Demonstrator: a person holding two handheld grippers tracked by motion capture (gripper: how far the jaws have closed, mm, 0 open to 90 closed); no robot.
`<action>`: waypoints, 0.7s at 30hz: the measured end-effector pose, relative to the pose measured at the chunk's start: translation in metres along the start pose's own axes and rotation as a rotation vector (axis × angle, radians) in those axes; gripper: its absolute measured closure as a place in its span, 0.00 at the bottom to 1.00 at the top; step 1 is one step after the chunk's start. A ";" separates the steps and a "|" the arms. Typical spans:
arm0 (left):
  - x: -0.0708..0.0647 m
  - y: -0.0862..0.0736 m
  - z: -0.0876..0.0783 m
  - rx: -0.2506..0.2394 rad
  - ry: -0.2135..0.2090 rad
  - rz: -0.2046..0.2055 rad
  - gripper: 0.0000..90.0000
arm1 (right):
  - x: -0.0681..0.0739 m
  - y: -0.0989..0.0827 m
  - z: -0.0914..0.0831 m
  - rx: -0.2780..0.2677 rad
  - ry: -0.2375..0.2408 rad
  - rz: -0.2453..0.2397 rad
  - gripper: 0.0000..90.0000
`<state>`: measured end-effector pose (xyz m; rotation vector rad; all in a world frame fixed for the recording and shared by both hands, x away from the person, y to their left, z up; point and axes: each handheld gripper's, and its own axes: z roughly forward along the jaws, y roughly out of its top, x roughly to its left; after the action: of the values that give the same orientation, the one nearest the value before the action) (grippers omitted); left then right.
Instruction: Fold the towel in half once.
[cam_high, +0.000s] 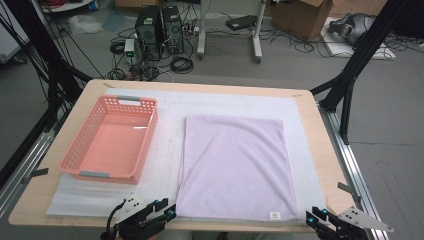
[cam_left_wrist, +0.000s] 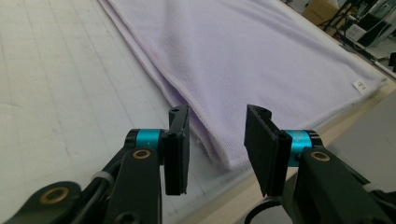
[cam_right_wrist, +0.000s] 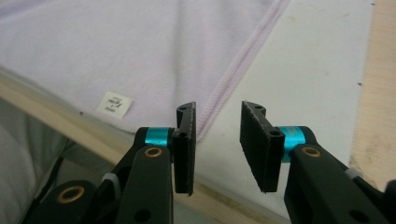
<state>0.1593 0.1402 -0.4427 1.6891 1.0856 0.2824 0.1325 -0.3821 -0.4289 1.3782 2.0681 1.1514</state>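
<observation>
A lilac towel (cam_high: 232, 165), folded flat, lies on the white mat (cam_high: 170, 145) right of centre, with a small white label (cam_high: 274, 215) by its near right corner. My left gripper (cam_high: 166, 208) sits at the table's near edge beside the towel's near left corner. In the left gripper view the towel's (cam_left_wrist: 243, 56) folded corner lies just beyond the left gripper's (cam_left_wrist: 217, 116) open jaws, with nothing between them. My right gripper (cam_high: 317, 215) stands open just off the near right corner. In the right gripper view, the right gripper (cam_right_wrist: 217, 112) points at the hem of the towel (cam_right_wrist: 116, 46), untouched.
A pink plastic basket (cam_high: 80, 135) stands empty on the left of the mat. The wooden table (cam_high: 332, 170) shows bare along its right edge. Beyond the table are computers, cables, boxes and black frame legs on the floor.
</observation>
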 end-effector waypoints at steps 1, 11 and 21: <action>0.001 0.001 0.001 -0.003 0.003 -0.001 0.68 | -0.002 0.000 0.000 -0.003 0.001 0.018 0.74; 0.011 0.022 0.022 -0.017 0.005 0.015 0.82 | -0.012 0.014 0.018 -0.006 -0.004 0.018 0.76; 0.032 0.050 0.061 0.019 0.021 0.027 0.81 | -0.024 0.035 0.048 0.008 -0.010 -0.012 0.76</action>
<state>0.2426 0.1238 -0.4353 1.7223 1.0847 0.3091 0.1966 -0.3778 -0.4308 1.3704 2.0739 1.1301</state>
